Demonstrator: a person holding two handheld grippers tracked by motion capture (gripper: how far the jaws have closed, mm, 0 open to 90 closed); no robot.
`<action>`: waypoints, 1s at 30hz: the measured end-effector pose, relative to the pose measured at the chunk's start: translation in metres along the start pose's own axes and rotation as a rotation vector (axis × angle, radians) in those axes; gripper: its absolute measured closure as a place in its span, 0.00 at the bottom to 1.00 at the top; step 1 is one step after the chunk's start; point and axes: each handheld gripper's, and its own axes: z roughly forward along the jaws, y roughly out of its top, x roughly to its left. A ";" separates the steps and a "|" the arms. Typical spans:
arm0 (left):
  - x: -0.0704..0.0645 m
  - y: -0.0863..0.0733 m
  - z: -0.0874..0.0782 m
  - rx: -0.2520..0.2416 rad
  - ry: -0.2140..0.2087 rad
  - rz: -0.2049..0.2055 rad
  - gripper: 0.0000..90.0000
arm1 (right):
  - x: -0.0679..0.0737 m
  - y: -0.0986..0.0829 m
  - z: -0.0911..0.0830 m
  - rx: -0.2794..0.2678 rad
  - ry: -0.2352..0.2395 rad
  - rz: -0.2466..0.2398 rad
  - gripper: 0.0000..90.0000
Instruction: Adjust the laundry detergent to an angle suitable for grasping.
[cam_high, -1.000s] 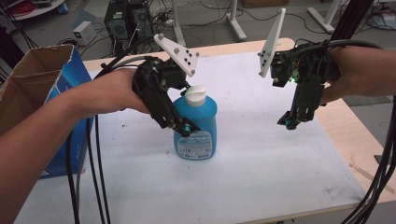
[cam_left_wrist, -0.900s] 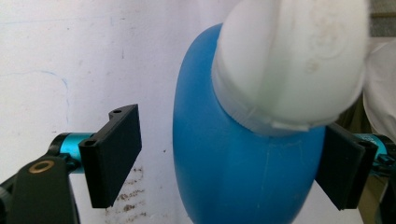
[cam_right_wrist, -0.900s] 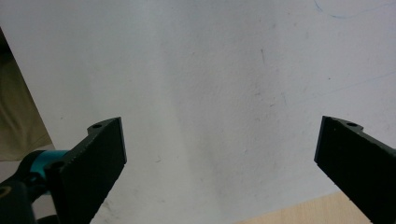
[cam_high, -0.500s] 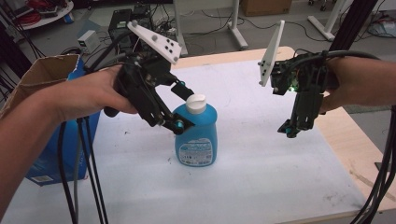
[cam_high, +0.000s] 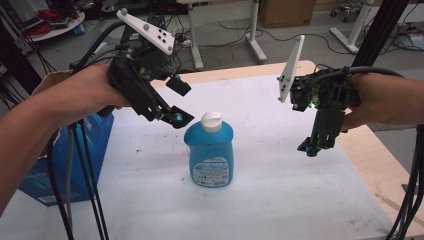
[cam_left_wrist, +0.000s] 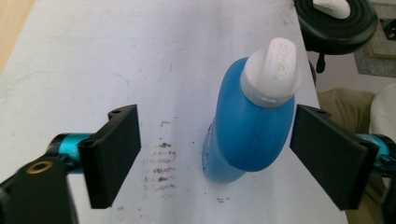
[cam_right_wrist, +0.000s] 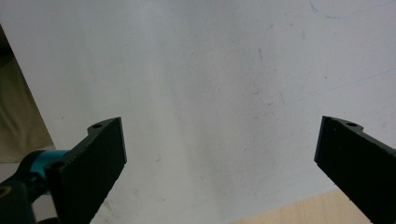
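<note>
— Since half a second ago the left gripper (cam_high: 175, 102) has lifted off the blue bottle (cam_high: 210, 155) toward the upper left of the frame, jaws wide and holding nothing.

— So the bottle is released?

— I'd judge so; it stands upright alone at the centre of the white table (cam_high: 280, 200), white cap (cam_high: 210, 120) shut, contents hidden.

— And the other one?

— At right, the right gripper (cam_high: 311, 148) hangs above the table, jaws wide, empty.

— Any containers?

— One blue box (cam_high: 95, 145) at the left edge; I can't tell what's inside.
</note>
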 end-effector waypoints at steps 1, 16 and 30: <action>0.001 0.000 0.000 0.004 0.007 -0.016 0.06 | 0.000 0.000 0.000 0.002 0.002 0.004 0.01; 0.004 0.006 -0.021 0.081 0.105 -0.060 0.02 | -0.001 -0.003 -0.005 -0.021 -0.005 0.006 0.01; 0.022 -0.005 -0.042 0.284 0.211 -0.141 0.02 | -0.009 0.002 -0.014 -0.034 -0.009 0.008 0.01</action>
